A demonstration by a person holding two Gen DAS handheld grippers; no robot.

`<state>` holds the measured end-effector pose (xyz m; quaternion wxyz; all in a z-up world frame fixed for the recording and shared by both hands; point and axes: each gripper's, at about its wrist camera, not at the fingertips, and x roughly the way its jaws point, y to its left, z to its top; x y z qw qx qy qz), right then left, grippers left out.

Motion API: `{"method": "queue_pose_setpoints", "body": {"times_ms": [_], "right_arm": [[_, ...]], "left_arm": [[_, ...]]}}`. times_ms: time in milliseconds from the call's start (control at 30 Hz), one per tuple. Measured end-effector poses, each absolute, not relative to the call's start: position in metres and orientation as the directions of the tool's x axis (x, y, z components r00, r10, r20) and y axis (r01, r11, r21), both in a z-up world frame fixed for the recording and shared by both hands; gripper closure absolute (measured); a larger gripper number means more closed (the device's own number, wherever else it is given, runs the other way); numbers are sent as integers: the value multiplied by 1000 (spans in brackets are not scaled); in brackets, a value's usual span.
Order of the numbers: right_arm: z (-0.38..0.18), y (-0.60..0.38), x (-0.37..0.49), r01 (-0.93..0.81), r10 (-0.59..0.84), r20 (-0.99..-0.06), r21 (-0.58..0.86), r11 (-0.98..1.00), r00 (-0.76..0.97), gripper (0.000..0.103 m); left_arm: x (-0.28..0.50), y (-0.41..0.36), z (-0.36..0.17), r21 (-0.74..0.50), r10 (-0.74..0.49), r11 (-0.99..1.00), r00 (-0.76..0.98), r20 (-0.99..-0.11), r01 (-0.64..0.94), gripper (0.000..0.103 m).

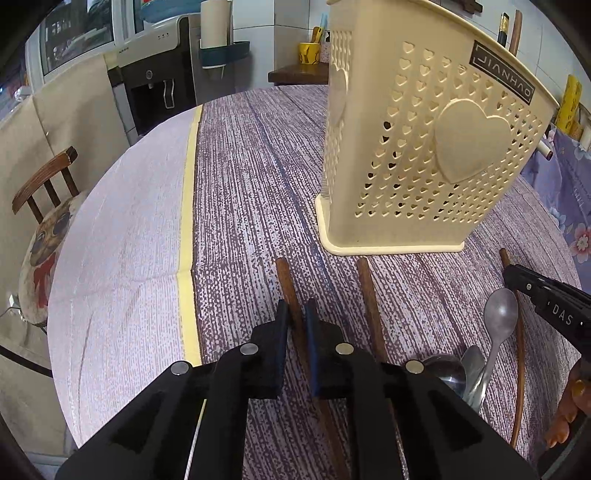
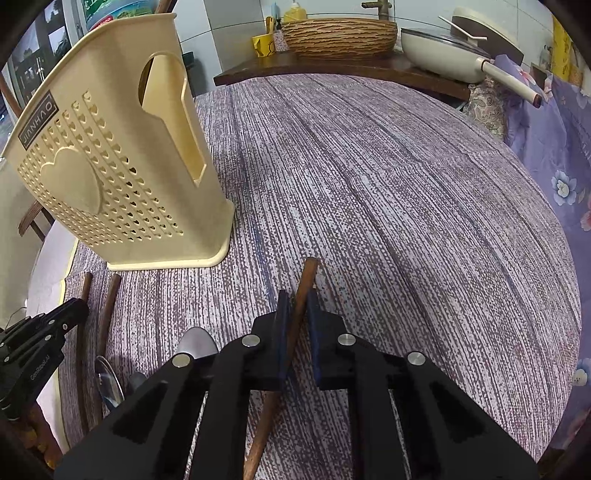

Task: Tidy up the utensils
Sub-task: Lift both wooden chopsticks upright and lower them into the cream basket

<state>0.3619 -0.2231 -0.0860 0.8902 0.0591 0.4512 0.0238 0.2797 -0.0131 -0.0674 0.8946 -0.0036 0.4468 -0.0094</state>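
Note:
A cream perforated utensil holder [image 1: 424, 155] with heart shapes stands upright on the purple tablecloth; it also shows in the right wrist view [image 2: 118, 184]. My left gripper [image 1: 295, 317] is shut on a brown chopstick [image 1: 286, 277] that lies along the cloth. A second chopstick [image 1: 369, 295] lies just to its right. My right gripper [image 2: 297, 310] is shut on another brown chopstick [image 2: 306, 280]. Metal spoons [image 1: 498, 314] lie between the two grippers and also show in the right wrist view [image 2: 195, 343].
A wooden chair [image 1: 44, 184] with a dog cushion stands at the table's left edge. A wooden shelf [image 2: 332, 66] behind the table carries a woven basket [image 2: 340, 33], a yellow cup [image 2: 262, 44] and a white pan [image 2: 443, 51]. A floral cloth [image 2: 554, 147] hangs at the right.

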Motion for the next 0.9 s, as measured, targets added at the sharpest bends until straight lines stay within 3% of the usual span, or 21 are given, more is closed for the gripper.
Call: {"method": "queue_pose_setpoints", "body": {"times_ms": [533,900], "right_arm": [[-83,-218,361,4,116,-802,147,989,586,94],[-72,-232,348,-17,221,-748,270,963,626,95]], "left_arm": [[284,-9,-67,-72,-59,997,591,-804,1,94],[278,-2,-58,-174,-139,985,615,-776,3,95]]}}
